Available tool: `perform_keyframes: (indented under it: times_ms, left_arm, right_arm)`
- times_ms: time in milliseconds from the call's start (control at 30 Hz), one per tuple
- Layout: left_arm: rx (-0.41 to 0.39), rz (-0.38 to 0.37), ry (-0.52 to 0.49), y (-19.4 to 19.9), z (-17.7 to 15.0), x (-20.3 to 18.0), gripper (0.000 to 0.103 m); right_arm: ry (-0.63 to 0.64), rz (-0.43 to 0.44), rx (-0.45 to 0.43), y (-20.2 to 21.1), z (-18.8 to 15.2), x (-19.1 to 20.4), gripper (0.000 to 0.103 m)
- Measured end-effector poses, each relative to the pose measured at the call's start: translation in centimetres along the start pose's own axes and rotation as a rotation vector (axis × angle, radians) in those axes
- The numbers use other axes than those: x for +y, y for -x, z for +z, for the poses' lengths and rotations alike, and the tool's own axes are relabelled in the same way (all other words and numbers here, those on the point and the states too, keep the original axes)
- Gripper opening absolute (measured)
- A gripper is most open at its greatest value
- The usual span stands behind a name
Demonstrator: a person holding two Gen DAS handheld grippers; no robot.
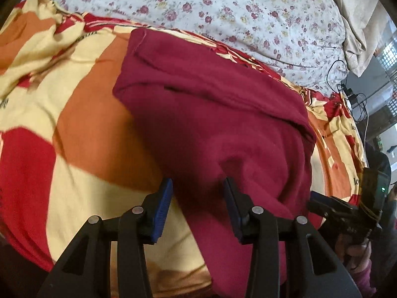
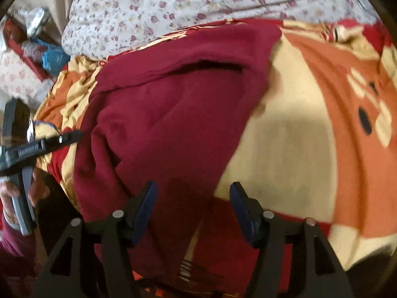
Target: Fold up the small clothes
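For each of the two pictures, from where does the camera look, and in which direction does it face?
Left wrist: sits on the left gripper, looks forward and down at the maroon garment on the patterned blanket; its two fingers show apart.
Right wrist: sits on the right gripper, looks down at the garment's other side; its fingers show apart.
Shared: garment, blanket, floral sheet, and each view shows the other gripper.

Bed (image 1: 273, 24): covered w/ white sheet (image 2: 188, 2), small pink/maroon floral print. On top of sheet, a blanket (image 1: 82, 114) in red, orange and cream blocks, rumpled along far edge, some dark lettering at its right margin. Directly on blanket: maroon garment (image 1: 223, 114), folded over, double layer visible at far side, near end running down toward camera. Black cable (image 1: 335, 69) lies on sheet at bed's right edge.
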State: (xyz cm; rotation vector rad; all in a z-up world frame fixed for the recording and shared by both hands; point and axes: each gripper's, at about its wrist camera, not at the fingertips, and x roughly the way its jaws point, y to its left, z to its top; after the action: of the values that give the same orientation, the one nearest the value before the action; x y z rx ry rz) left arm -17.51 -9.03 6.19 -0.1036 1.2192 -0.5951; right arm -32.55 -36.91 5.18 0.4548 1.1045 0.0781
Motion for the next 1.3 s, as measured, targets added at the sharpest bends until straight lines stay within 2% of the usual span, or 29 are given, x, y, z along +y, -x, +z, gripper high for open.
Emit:
perform_keyframes:
  times_ms: [100,133,167,200,233,300,400,433,500,533,567,633,667,733,800,900,967,1000,1033,1100,1167,1233,1300]
  left_arm:
    - [0.005,-0.017,0.026,0.2,-0.8,0.4,0.032]
    - [0.009,-0.021,0.033,0.2,-1.0,0.5,0.032]
    - [0.012,-0.023,0.039,0.3,-1.4,0.6,0.032]
    - [0.013,-0.023,0.041,0.4,-1.6,0.7,0.032]
    - [0.016,-0.024,0.043,0.6,-2.1,0.8,0.032]
    - [0.025,-0.030,0.043,0.8,-2.8,0.8,0.032]
    - [0.038,-0.049,0.039,1.1,-4.1,0.6,0.032]
    - [0.038,-0.054,0.038,1.2,-4.4,0.5,0.032]
    - [0.035,-0.058,0.039,1.3,-4.7,0.5,0.032]
    - [0.033,-0.057,0.041,1.4,-4.8,0.5,0.032]
    - [0.029,-0.055,0.046,1.6,-4.9,0.7,0.032]
    - [0.023,-0.052,0.058,1.8,-4.9,1.1,0.032]
    - [0.021,-0.052,0.066,1.8,-4.8,1.2,0.032]
    - [0.018,-0.056,0.085,1.9,-4.6,1.6,0.032]
    - [0.019,-0.061,0.100,2.0,-4.7,1.9,0.032]
    - [0.012,-0.056,0.106,2.3,-5.0,2.2,0.032]
    - [0.004,-0.056,0.111,3.1,-5.0,2.4,0.032]
    - [-0.004,-0.056,0.113,3.5,-5.0,2.6,0.032]
    - [-0.018,-0.055,0.116,4.2,-5.0,2.9,0.032]
    - [-0.055,-0.049,0.126,5.5,-4.7,3.4,0.032]
    - [-0.082,-0.045,0.148,6.3,-4.5,4.2,0.032]
    - [-0.083,-0.041,0.175,6.4,-4.4,4.8,0.032]
    - [-0.078,-0.050,0.202,6.4,-4.5,5.3,0.032]
  right_arm:
    - [-0.003,0.063,-0.051,-0.8,-0.6,0.3,0.062]
    - [0.028,0.041,-0.057,-1.1,-0.7,0.7,0.054]
    - [0.077,-0.020,-0.072,-1.3,-1.0,1.2,0.044]
    - [0.105,-0.062,-0.085,-1.2,-1.1,1.4,0.022]
    - [0.113,-0.060,-0.092,-0.8,-1.1,1.4,0.011]
    - [0.093,-0.036,-0.099,0.7,-1.0,0.6,0.009]
    - [0.109,-0.110,-0.140,3.0,-0.9,0.1,0.007]
    - [0.101,-0.124,-0.142,3.3,-0.8,-0.2,0.003]
    - [0.084,-0.161,-0.133,3.6,-0.6,-0.7,0.002]
    - [0.063,-0.141,-0.123,3.9,-0.6,-0.9,0.003]
    - [0.018,-0.080,-0.126,4.7,-0.6,-1.2,0.004]
    - [-0.003,0.050,-0.137,5.7,-0.9,-0.9,0.020]
    - [0.028,0.110,-0.132,5.9,-1.2,-0.1,0.025]
    - [0.116,0.153,-0.100,5.6,-2.0,2.1,0.045]
    - [0.193,0.175,-0.052,4.0,-2.9,4.2,0.050]
    - [0.222,0.169,0.016,0.4,-3.8,5.6,0.052]
    - [0.227,0.168,0.056,-1.7,-4.2,6.3,0.049]
    - [0.267,0.177,0.071,-2.0,-4.6,7.4,0.031]
    - [0.310,0.220,0.081,-1.6,-5.0,8.6,0.003]
    - [0.386,0.407,0.111,-0.3,-5.7,11.9,0.001]
    - [0.482,0.500,0.139,-0.1,-6.8,15.6,0.001]
    - [0.592,0.487,0.196,-1.4,-8.2,18.7,0.001]
    - [0.674,0.394,0.190,-2.2,-8.8,20.0,0.001]
